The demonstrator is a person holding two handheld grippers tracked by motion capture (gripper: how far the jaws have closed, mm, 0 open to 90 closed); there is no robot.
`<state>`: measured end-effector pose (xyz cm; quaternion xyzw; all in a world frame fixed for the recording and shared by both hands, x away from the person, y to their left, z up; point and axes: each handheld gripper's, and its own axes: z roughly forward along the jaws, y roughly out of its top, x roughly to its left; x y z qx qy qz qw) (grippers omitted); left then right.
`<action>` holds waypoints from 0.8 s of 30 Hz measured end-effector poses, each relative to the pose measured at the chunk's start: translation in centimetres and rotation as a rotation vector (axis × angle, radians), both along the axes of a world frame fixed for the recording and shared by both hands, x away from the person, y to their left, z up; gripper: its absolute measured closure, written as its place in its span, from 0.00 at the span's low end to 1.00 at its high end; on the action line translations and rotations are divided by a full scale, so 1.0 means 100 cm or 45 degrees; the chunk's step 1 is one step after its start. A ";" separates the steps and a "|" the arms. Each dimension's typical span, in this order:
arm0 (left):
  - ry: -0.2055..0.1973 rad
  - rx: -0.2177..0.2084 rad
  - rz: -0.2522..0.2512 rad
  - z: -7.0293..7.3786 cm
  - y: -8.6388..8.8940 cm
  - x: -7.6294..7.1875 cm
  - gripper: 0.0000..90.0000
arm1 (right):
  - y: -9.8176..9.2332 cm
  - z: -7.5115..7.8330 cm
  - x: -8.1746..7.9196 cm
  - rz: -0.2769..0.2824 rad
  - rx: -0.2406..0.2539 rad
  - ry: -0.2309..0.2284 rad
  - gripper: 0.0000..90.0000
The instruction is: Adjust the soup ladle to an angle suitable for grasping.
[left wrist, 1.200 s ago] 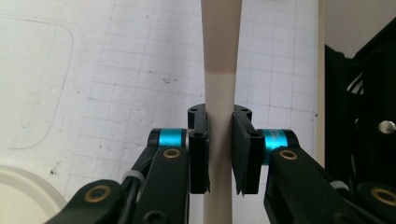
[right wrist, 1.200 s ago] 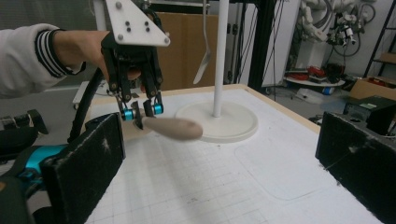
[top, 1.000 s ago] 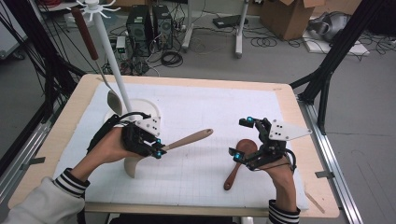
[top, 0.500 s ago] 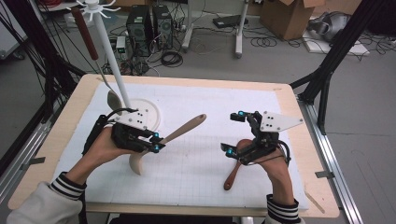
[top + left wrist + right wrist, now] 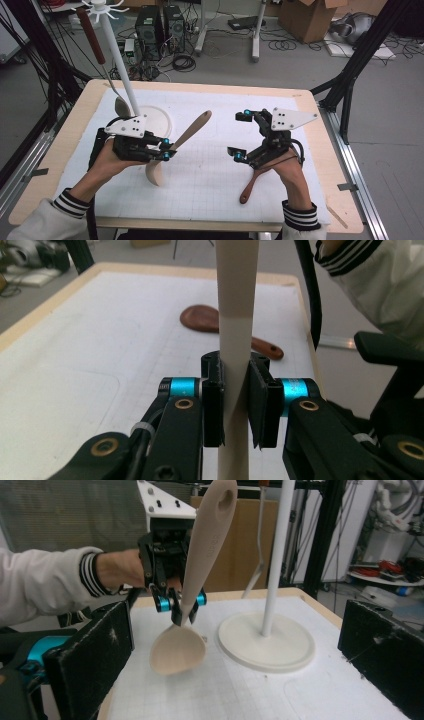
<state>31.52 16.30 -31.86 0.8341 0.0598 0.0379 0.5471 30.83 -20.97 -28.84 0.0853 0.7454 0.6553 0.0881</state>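
Pale wood spoon (image 5: 175,145): clamped at the neck by the left gripper (image 5: 166,148), lifted off the white mat (image 5: 210,185), bowl hanging low toward the mat's left half, handle slanting up toward the middle; in the right gripper view its hanging hole (image 5: 226,499) shows at the top end.
Left gripper's grip: jaws nearly closed, both pads pressed flat on the narrow neck (image 5: 235,385) in the left gripper view; nothing else between them.
Right gripper (image 5: 242,135): jaws wide apart, empty, raised above the mat's right half, just over the dark wooden spoon (image 5: 252,180) that lies flat near the front right edge.
Hanging stand (image 5: 150,120): round white base near the back left corner of the mat, tall pole topped by a ring of hooks (image 5: 102,7); a red-handled metal ladle (image 5: 97,55) already hangs there.
Risk, slip: the grip is on a thin, smooth, tapering section, so the heavy bowl could probably swing the spoon round between the pads.
Risk, collision: raising the handle toward the hooks could knock the ladle off or tip the pole.
Risk, missed hook: the hole is small; a skewed approach would likely glance off.
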 end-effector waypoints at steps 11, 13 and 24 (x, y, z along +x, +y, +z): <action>-0.012 -0.154 -0.040 -0.004 0.002 0.001 0.87 | 0.024 0.019 0.008 0.096 0.020 -0.026 0.00; -0.009 -0.181 -0.045 -0.005 0.002 0.001 0.87 | 0.029 0.022 0.009 0.118 0.024 -0.030 0.00; -0.028 -0.223 -0.100 -0.005 -0.001 0.000 0.87 | 0.055 0.029 0.014 0.226 0.011 -0.047 0.00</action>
